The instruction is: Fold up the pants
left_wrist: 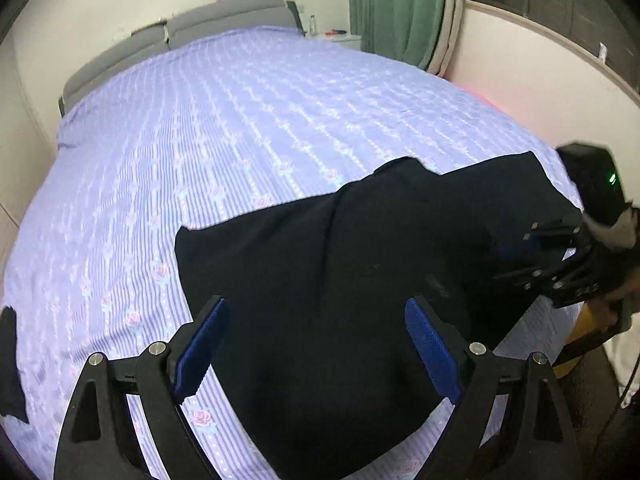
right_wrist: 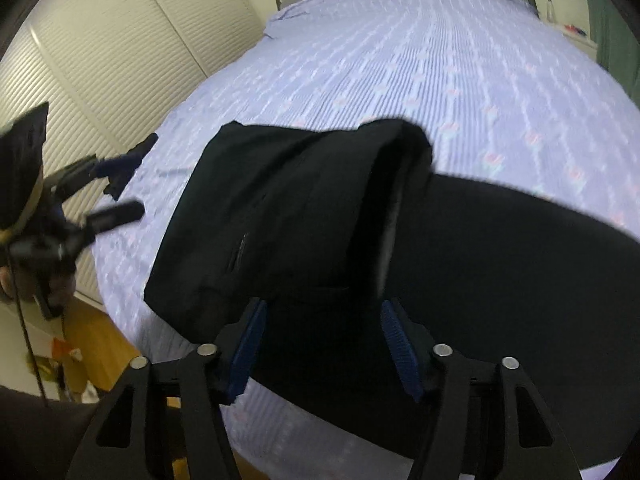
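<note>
Black pants [left_wrist: 340, 260] lie folded over on the lilac bedsheet [left_wrist: 200, 140] near the bed's front edge. In the right wrist view the pants [right_wrist: 288, 208] show a folded upper layer with a raised loop of cloth at its right end. My left gripper [left_wrist: 316, 314] hovers over the pants, wide open, with nothing between its blue pads [left_wrist: 200, 352]. My right gripper [right_wrist: 324, 320] stands partly open above the cloth, pads apart and not pressing on it. Each gripper shows in the other's view: the right gripper [left_wrist: 556, 256] at the pants' right end, the left gripper [right_wrist: 120, 196] off their left side.
The bed has a grey headboard [left_wrist: 224, 16]. A green curtain [left_wrist: 396, 8] and a white nightstand [left_wrist: 344, 36] stand at the far right. White louvred doors [right_wrist: 100, 64] run along the bed's left side. Wooden floor [right_wrist: 92, 340] lies below the front corner. A dark cloth scrap [left_wrist: 10, 364] sits at the left edge.
</note>
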Demonstrator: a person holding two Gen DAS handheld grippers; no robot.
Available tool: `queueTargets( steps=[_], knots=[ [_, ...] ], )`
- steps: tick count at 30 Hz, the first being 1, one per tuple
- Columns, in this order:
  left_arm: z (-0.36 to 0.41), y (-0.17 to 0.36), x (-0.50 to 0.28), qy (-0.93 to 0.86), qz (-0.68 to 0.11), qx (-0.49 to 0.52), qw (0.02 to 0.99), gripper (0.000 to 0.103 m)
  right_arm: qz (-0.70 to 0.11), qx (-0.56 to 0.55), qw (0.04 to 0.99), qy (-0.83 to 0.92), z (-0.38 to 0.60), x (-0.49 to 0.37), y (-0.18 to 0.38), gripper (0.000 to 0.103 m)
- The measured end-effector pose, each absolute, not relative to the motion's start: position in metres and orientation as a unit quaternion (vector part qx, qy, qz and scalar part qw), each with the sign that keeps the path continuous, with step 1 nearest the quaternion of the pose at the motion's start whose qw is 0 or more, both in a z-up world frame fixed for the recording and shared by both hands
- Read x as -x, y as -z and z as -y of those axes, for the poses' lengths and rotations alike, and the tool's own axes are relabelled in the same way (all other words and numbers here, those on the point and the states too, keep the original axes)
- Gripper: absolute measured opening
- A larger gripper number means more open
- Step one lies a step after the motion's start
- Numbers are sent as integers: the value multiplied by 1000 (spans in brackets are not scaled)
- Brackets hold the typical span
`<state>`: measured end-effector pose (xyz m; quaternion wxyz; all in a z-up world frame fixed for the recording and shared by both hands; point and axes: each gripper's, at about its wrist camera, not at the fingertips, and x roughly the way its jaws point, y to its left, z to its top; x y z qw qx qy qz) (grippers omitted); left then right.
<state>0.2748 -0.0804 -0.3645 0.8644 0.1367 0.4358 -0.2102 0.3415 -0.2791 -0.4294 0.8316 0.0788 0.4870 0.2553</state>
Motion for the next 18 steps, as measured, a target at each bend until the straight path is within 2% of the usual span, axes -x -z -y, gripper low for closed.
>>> queueTargets(
  steps=[2, 3, 6, 12, 15, 17, 18],
  knots=[
    [77, 370, -277, 205, -443, -133, 862, 90, -499, -88, 824, -254, 277, -345, 441, 37],
    [77, 371, -277, 203, -447, -130, 862, 90, -498, -92, 823, -258, 278, -346, 444, 19],
    [74, 374, -280, 201, -457, -107, 860, 90, -501, -106, 817, -264, 287, -348, 444, 6],
    [101, 383, -269, 235, -452, -114, 853, 90, -543, -98, 802, -229, 325, -332, 453, 5],
    [111, 387, -270, 239, -460, -106, 848, 90, -559, -78, 795, -223, 318, -338, 468, 9],
    [112, 386, -273, 237, -463, -102, 848, 90, -547, -78, 807, -210, 317, -344, 465, 21],
    [112, 386, -275, 236, -463, -100, 848, 90, -538, -75, 816, -196, 318, -345, 460, 38]
  ],
)
